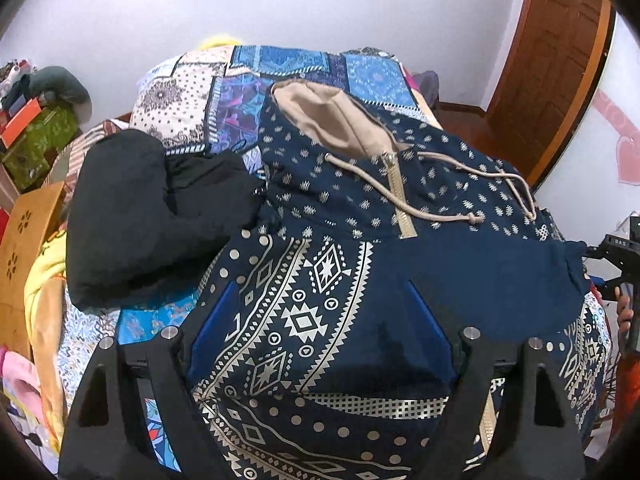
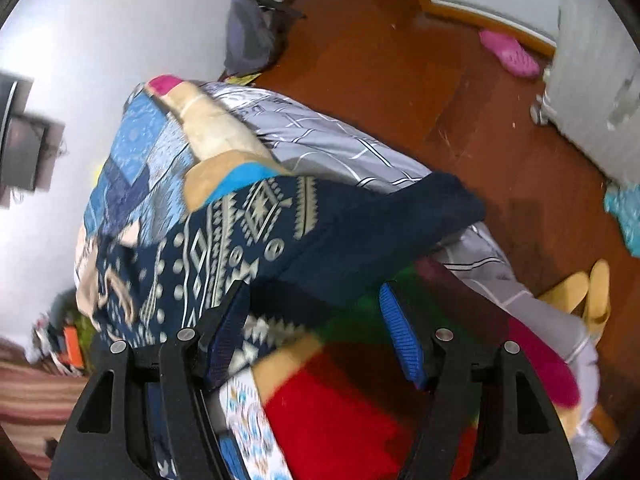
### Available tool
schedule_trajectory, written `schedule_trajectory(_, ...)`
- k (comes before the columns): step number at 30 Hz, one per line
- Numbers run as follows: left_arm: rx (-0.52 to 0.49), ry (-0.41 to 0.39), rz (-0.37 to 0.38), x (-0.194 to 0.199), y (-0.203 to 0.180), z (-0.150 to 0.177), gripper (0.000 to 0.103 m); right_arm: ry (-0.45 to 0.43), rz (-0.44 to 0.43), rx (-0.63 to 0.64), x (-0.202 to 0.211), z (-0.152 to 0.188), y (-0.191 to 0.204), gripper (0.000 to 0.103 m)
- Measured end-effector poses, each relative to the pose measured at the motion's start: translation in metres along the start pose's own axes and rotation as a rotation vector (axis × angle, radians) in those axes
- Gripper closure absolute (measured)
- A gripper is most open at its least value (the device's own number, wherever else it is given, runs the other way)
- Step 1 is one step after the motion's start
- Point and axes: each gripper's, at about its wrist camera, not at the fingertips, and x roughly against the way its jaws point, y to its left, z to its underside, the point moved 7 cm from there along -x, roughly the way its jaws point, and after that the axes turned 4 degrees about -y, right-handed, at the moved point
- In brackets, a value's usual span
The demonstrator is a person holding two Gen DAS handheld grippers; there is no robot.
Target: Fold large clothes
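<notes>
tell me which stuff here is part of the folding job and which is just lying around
Part of the job:
navy patterned hoodie
left gripper
right gripper

Just lying about:
black garment
patchwork bedspread
pink slipper
yellow slippers
grey bag

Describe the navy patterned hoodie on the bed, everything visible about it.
The hoodie is navy knit-looking fabric printed with cream geometric bands and small motifs. Its hood, lined in tan, lies open toward the wall; a tan drawstring with knotted ends and a short cream zipper run down the neck. It lies spread face up on the patchwork bedspread, a black garment against its side. The left gripper hovers open over its chest; the right gripper is open at one plain navy part, which drapes over the bed's edge.
</notes>
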Motion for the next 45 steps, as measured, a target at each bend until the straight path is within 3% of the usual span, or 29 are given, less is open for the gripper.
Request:
schedule_trajectory(4,0.023,0.022,0.004,-0.006,0.004,0.004,0.020,0.001,0.021,-0.004,-0.014,-0.007,0.006,0.037)
schedule_trajectory(7,0.030,0.028,0.003,-0.009,0.005,0.006,0.020,-0.024,0.067,0.036,-0.016,-0.010,0.013,0.048)
schedule_trajectory(10,0.034,0.034,0.004,-0.009,0.007,0.008,0.020,-0.066,0.104,0.084,-0.012,-0.013,0.018,0.071)
schedule_trajectory(12,0.032,0.032,0.001,-0.008,0.008,0.009,0.020,-0.096,0.101,0.104,-0.004,-0.015,0.023,0.081)
schedule_trajectory(17,0.022,0.016,-0.005,-0.002,0.011,0.008,0.020,-0.216,0.080,0.235,0.036,-0.014,0.059,0.087)
schedule_trajectory(21,0.032,0.009,0.003,0.001,0.014,0.008,0.020,-0.322,0.009,0.391,0.078,-0.002,0.110,0.087)
schedule_trajectory(26,0.039,0.005,0.013,0.005,0.014,0.010,0.020,-0.370,-0.051,0.581,0.103,0.036,0.162,0.087)
schedule_trajectory(31,0.034,0.006,0.017,0.008,0.014,0.014,0.020,-0.297,-0.035,0.715,0.080,0.078,0.176,0.086)
schedule_trajectory(38,0.050,0.019,0.020,0.010,0.019,0.022,0.020,-0.115,0.094,0.855,0.022,0.131,0.163,0.080)
schedule_trajectory(40,0.052,0.025,0.020,0.010,0.020,0.024,0.020,-0.087,0.110,0.866,0.020,0.138,0.161,0.073)
schedule_trajectory(42,0.050,0.028,0.020,0.011,0.020,0.026,0.020,-0.076,0.105,0.881,0.025,0.145,0.161,0.059)
schedule_trajectory(45,0.046,0.034,0.017,0.010,0.019,0.028,0.020,-0.086,0.075,0.898,0.043,0.148,0.164,0.051)
